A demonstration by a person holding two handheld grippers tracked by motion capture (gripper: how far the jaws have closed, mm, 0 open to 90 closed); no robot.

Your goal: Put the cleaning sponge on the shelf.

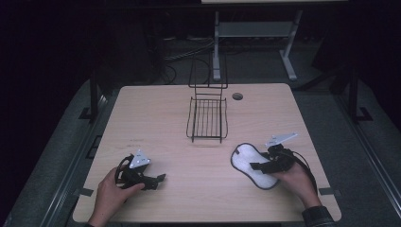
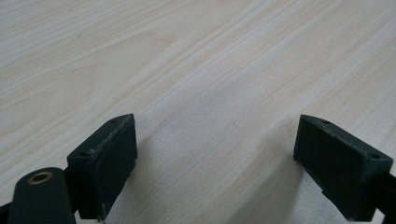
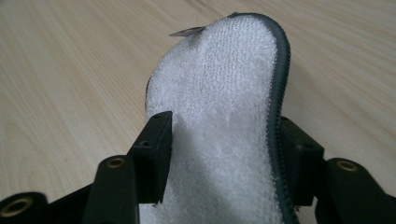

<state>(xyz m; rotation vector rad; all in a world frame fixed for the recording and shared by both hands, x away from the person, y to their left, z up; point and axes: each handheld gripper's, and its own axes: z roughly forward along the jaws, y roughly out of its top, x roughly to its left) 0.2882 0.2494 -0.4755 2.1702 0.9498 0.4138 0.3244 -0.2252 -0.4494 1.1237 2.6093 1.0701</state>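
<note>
We see a white terry pad [image 1: 253, 165], shaped like an insole and edged with a dark stitched border, lying on the pale wooden table [image 1: 156, 118] at about four o'clock from the table's middle, well apart from the near edge. In the right gripper view the pad [image 3: 224, 121] runs away from us toward twelve o'clock, its rounded far end lifted a little off the wood, with a small grey tag at its eleven o'clock tip. The pad's near part sits between the two black fingers of the right gripper [image 3: 222, 154]: one pad [image 3: 156, 144] stands at nine o'clock against the fluffy side, the other at three o'clock against the dark border, so the fingers are drawn in to a middling width around the cloth and meet both of its edges; how firmly they press we cannot tell. In the high view that right gripper [image 1: 262, 166] lies over the pad's lower right part, the person's right hand [image 1: 295, 178] behind it at five o'clock. At eleven o'clock from the pad, near the table's middle, stands a black wire rack [image 1: 207, 116] with a tall back. Far across at nine o'clock, the left gripper [image 1: 158, 179] rests low on the table in the left hand [image 1: 111, 191]; in the left gripper view its fingers [image 2: 105, 163] stand wide apart over bare wood, gripping nothing.
</note>
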